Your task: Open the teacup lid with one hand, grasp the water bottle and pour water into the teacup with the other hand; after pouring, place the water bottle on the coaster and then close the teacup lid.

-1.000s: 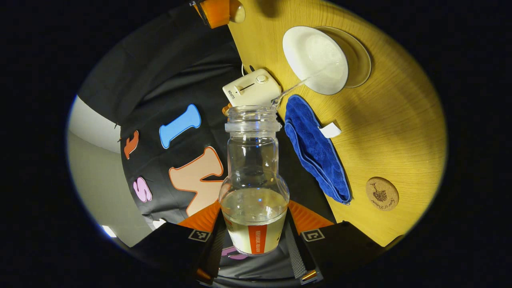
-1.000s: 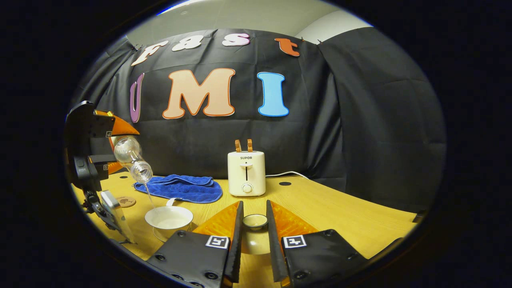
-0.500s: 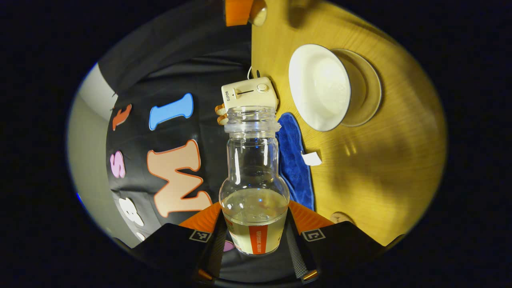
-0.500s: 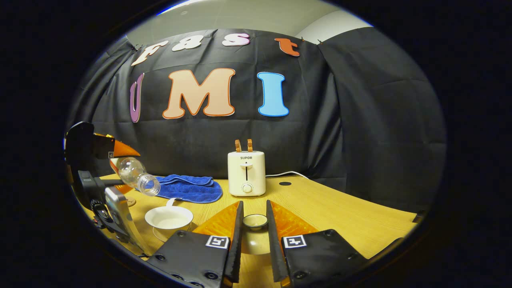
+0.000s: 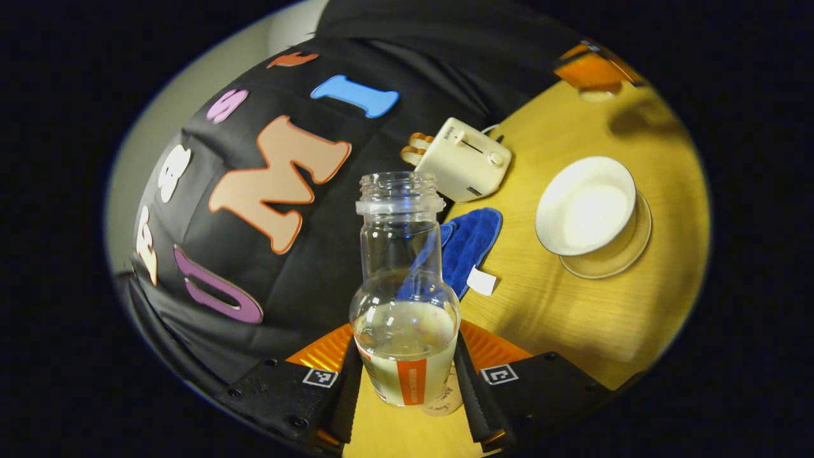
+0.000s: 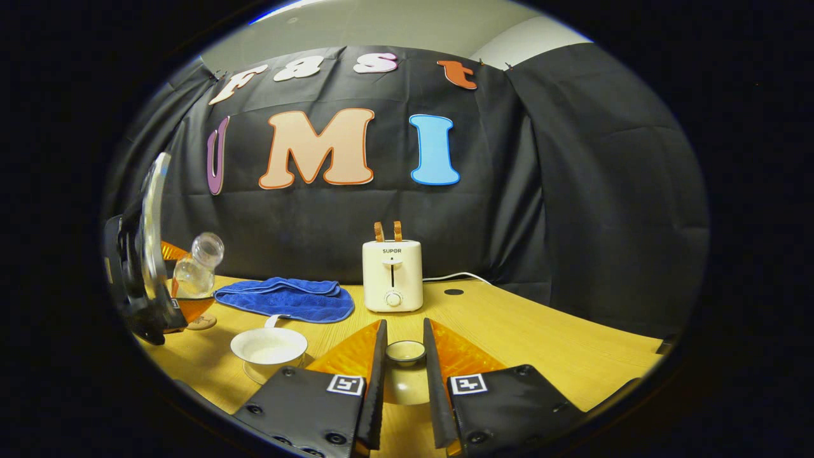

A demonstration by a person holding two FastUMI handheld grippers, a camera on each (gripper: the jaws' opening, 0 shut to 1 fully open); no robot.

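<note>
The water bottle point(image 5: 404, 299) is sitting pinched in the left gripper point(image 5: 404, 372), tipped a little, just above the coaster point(image 6: 202, 322).

The bottle has no cap and is holding some water at its wide bottom — both fingers are pressing on its sides. In the right gripper view it is leaning near the left edge of the wooden table point(image 6: 521, 337). The teacup point(image 6: 268, 346) is standing open on its saucer, a bit apart from the bottle. The right gripper point(image 6: 403, 356) is holding the teacup lid point(image 6: 405, 351) — its two fingers are squeezing the lid's knob. A blue cloth point(image 6: 286, 299) is lying behind the cup, and a toaster point(image 6: 392, 275) is standing beside it.
</note>
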